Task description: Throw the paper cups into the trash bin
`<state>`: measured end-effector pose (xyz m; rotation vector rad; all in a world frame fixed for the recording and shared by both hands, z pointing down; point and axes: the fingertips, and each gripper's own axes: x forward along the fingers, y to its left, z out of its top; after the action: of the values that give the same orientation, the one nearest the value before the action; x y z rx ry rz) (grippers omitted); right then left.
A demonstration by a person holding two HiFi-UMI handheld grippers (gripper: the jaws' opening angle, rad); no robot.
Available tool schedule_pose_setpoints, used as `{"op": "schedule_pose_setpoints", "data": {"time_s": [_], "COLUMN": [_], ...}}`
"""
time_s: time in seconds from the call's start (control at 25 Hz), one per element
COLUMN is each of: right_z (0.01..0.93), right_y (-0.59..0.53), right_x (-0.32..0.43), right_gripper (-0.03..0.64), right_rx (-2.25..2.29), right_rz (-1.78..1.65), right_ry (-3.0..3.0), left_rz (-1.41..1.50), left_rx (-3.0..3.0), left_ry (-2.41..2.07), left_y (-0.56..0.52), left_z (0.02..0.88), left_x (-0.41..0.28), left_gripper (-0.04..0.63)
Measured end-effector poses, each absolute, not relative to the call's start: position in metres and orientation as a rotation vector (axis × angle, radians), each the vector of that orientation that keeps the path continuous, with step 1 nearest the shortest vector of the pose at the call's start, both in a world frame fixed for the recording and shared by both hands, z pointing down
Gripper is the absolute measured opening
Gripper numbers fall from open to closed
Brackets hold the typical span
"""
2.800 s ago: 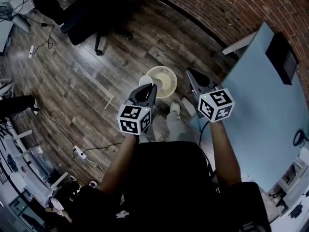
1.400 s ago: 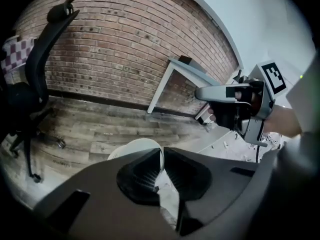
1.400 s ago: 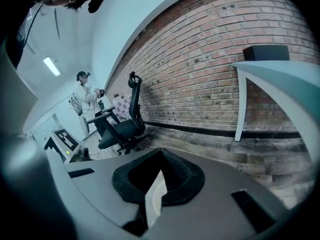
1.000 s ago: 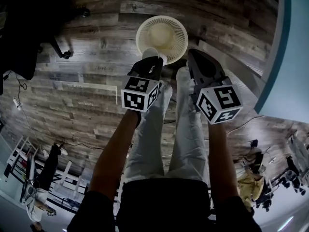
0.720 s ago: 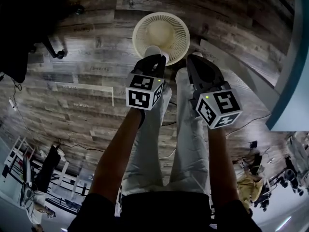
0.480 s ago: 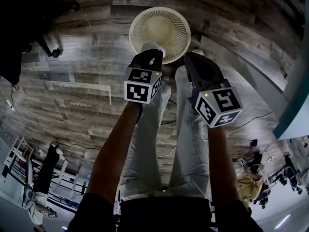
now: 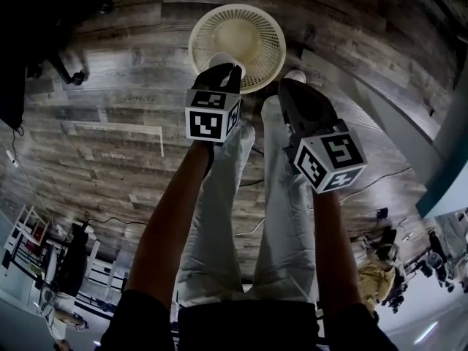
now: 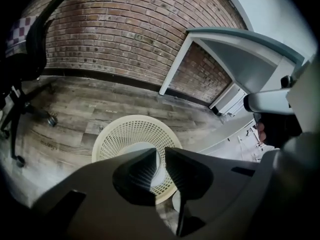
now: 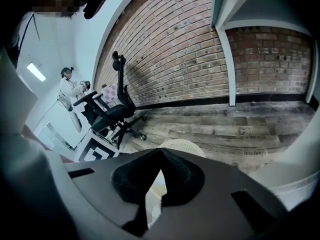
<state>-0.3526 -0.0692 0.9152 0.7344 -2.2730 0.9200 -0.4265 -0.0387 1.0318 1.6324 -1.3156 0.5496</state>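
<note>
- Our left gripper (image 8: 161, 150) is clamped on the thin wall of a white cup (image 7: 221, 59). Its jaws stand only a narrow slit apart, with that wall between them.
- The cup hangs over the near rim of the bin (image 7: 199, 41), a cream mesh basket standing on the wood floor (image 7: 110, 152), straight ahead of the left jaws.
- Our right gripper (image 9: 160, 151) is closed, its tips meeting with nothing pinched between them. It points down beside the left one, just right of the bin.
- Our legs (image 7: 219, 218), in pale trousers, run below both grippers.
- A white shoe (image 7: 295, 74) stands at the bin's near right edge. We cannot tell whether it touches the mesh.
- Right of the bin a pale desk (image 8: 240, 59) stands against the brick wall (image 8: 115, 29), which runs along the far side of the floor.
- Left of the bin a black chair (image 9: 112, 115) rests on its castors, well apart from the basket.
- Past the chair, farther off, a person (image 9: 71, 91) in white stands.
- A thin cable (image 7: 110, 220) lies on the floor at the near left, well apart from the bin.
</note>
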Motion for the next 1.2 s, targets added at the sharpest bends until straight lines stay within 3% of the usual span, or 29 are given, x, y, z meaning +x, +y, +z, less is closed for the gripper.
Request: {"op": "schedule_pose_setpoints", "data": {"time_s": [0.04,0.12,0.48,0.8,1.2], "right_z": [0.916,0.916,0.893,0.851,0.764], "right_y": [-0.07,-0.07,-0.067,-0.078,-0.088], "right_x": [-0.352,-0.349,-0.35,-0.353,-0.372], "right_gripper": [0.003,0.003,0.003,0.003,0.003], "right_rx": [0.733,0.73,0.706,0.691,0.668], "right_rz": [0.919,0.915,0.887,0.854,0.795], "right_ry": [-2.271,-2.269,-2.281,-2.303,-2.371], "left_rz": [0.543,0.526,0.514,0.513,0.475], "left_rx": [1.626,1.61,1.599,1.629,1.694], "left_ry": [-1.331,-1.373,-1.411,-1.434,-1.486], "left_y": [-0.039,-0.039,-0.029,-0.031,-0.033], "left_z": [1.033,1.034,1.001,0.947,0.846], "left_x": [-0.428,-0.432,-0.446,-0.456,-0.468], "left_gripper": [0.075,0.229,0.231,0.046,0.009]}}
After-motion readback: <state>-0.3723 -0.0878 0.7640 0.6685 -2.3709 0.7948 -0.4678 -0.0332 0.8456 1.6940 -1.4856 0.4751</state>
